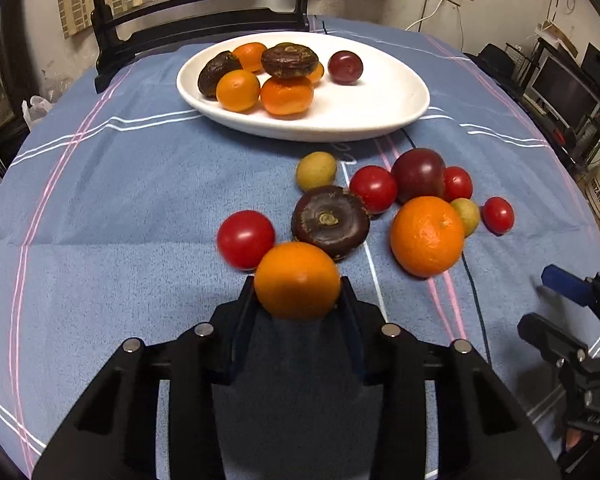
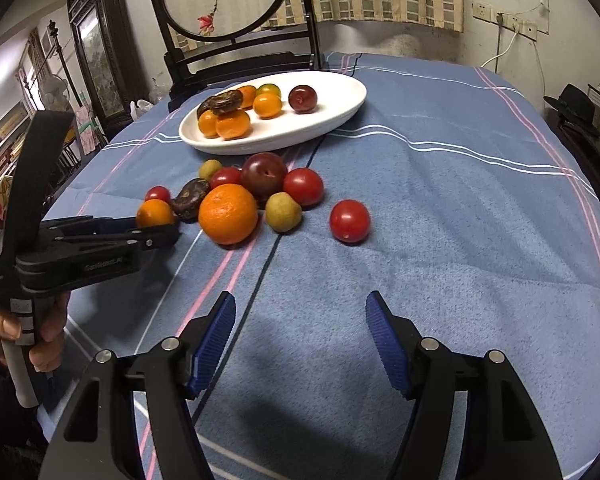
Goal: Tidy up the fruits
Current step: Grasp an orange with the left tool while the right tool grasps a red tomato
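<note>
One small orange (image 1: 297,280) clenched in left gripper (image 1: 298,292) (on cloth), right gripper (image 2: 300,340) released — empty

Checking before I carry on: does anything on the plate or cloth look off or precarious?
One thing: on the white plate, a dark brown fruit sits stacked on top of the oranges rather than on the plate, so it might roll off. Nothing looks spilled or damaged.
</note>
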`<state>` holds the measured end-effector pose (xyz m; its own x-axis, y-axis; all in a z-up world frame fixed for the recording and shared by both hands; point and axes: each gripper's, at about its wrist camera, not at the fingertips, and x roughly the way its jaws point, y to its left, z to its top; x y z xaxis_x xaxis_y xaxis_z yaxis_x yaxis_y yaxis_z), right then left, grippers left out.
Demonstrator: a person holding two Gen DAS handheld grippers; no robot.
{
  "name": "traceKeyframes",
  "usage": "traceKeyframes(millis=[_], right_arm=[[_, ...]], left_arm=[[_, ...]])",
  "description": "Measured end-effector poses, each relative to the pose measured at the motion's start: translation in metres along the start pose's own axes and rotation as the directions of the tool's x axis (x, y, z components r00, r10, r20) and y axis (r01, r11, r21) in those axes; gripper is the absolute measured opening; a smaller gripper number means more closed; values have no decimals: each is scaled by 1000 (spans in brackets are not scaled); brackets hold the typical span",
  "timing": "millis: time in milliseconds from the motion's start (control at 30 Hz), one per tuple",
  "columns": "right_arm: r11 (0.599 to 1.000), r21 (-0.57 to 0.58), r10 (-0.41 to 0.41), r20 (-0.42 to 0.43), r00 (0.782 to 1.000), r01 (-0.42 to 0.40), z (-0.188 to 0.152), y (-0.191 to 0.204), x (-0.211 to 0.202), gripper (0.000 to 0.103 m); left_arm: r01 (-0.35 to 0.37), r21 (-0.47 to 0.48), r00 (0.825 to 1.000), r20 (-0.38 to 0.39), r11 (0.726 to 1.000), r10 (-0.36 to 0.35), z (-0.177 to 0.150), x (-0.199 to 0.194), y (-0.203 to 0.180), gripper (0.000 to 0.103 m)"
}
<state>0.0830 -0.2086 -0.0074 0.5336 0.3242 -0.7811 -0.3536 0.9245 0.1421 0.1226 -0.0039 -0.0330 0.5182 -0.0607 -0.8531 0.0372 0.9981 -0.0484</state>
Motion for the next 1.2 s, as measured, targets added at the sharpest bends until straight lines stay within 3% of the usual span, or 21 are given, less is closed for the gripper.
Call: traceKeyframes(millis=[300, 533, 700, 733, 800, 933, 1033, 1100, 1200], right_arm=[[999, 3, -43, -26, 999, 43, 11, -7, 13, 68], [989, -40, -143, -32, 989, 142, 27, -9, 24, 68], [985, -50, -168, -52, 984, 165, 41, -13, 39, 67], [985, -49, -169, -58, 984, 166, 43, -14, 42, 64], [985, -44, -168, -83, 982, 164, 47, -17, 52, 47], [986, -40, -166, -77, 983, 163, 52, -18, 59, 48], [988, -36, -154, -64, 986, 152, 54, -17, 60, 39], [991, -18, -136, -60, 989, 135, 53, -17, 58, 28], [992, -7, -128, -56, 990, 128, 49, -17, 54, 27]], left_arm=[[54, -10, 998, 15, 998, -54, -4, -3, 7, 39], [58, 40, 997, 49, 998, -60, -8, -1, 5, 39], [66, 38, 996, 51, 997, -68, -8, -2, 6, 40], [68, 37, 996, 51, 997, -69, -9, -2, 6, 40], [69, 36, 996, 51, 997, -70, -9, -2, 6, 40], [69, 37, 996, 52, 997, -71, -9, -1, 6, 40], [81, 26, 995, 53, 996, -83, -9, -1, 7, 40], [95, 13, 994, 58, 995, -96, -9, -1, 8, 42], [104, -2, 992, 65, 995, -104, -10, -2, 10, 42]])
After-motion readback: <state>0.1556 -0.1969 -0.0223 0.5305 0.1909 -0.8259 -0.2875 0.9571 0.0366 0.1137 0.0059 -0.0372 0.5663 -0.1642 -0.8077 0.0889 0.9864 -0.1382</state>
